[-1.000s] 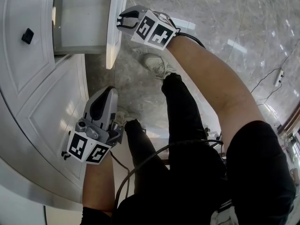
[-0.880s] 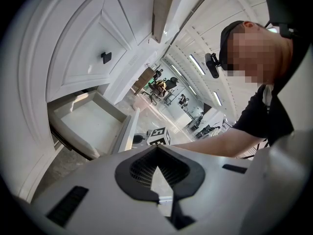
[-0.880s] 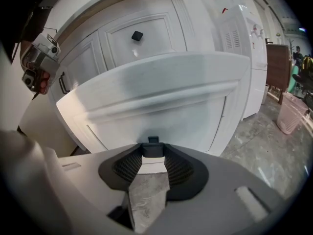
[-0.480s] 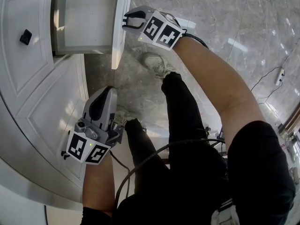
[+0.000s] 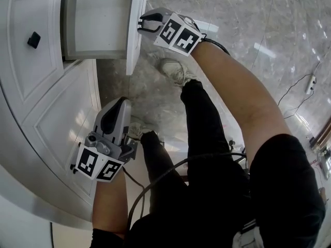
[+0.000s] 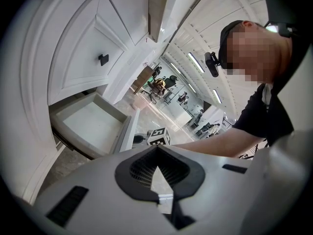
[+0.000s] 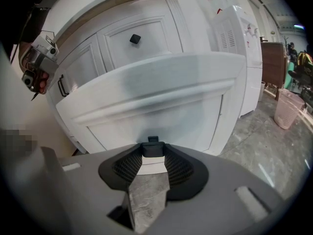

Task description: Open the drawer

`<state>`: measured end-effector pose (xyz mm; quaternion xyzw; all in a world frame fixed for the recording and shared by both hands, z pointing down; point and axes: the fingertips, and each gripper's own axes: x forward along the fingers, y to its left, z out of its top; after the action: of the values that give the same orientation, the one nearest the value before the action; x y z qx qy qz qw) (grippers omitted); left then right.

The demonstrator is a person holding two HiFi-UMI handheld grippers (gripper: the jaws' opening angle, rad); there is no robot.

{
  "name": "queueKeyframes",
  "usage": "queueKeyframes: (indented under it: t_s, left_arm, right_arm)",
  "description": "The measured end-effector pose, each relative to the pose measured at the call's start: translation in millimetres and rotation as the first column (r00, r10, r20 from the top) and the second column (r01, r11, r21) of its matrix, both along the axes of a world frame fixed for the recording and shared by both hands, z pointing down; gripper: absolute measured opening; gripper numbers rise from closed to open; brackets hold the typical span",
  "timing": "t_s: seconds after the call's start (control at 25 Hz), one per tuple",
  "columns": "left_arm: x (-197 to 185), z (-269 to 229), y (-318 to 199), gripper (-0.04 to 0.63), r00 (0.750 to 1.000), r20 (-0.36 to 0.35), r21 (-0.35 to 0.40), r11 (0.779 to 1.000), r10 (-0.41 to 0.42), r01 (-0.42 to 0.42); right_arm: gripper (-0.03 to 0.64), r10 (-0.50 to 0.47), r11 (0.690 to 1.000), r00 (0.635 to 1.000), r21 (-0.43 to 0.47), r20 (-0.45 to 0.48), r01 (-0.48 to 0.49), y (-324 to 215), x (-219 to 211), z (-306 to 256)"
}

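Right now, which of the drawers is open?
The one the right gripper holds by its knob: that drawer is pulled out, bare inside showing. The neighbouring drawer with the black square knob sits flush, shut.

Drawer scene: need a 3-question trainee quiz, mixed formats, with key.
1. True or false: the drawer is fully shut.
2. What is the right gripper clamped on? A) the drawer's black knob; B) a cable; C) nothing.
3. Fill in: the left gripper has its jaws together and holds ____.

Key: 1 false, since it is pulled out and its bare inside shows; 2 A; 3 nothing.
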<state>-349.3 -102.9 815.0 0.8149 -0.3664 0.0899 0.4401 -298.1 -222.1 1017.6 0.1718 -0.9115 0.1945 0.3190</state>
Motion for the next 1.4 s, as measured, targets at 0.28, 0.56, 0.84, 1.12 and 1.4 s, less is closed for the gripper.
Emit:
queueKeyframes:
  t_s: [0.28,0.56,0.84,1.12,1.4]
  left_arm:
    - [4,0,-3,0.0,1.0,-0.01,0.008,1.0,0.002,-0.002]
    - [5,-15,-1,0.0,1.0,-0.006,0.006,1.0,0.021,-0.021]
    - [1,-70,-12,0.0,0.999,0.008,0.043,0.998,0.052,-0.052]
    - [-8,-160,-29,0.0,0.999,0.01,0.086,0.995,0.042,-0.043]
    - [-17,-277,-60,0.0,1.0,0.008,0.183,0.983,0.012,-0.014]
  right_arm:
    - [0.138,0.019,1.0,1.0,0.001,0.014,-0.019,-1,0,0]
    - [0.184,0.012,0.998,1.0,-0.068,-0.012,-0.013,2,2,-2]
    - [0.195,0.127,0.989,0.991,-0.07,-0.049,-0.131,14,44,-46]
    - [0.139,0.24,0.961,0.971,-0.143,0.016,-0.235,29,74,-143]
    - [0.002,0.296,0.953,0.95,-0.092,0.094,-0.288,-4,77,-276]
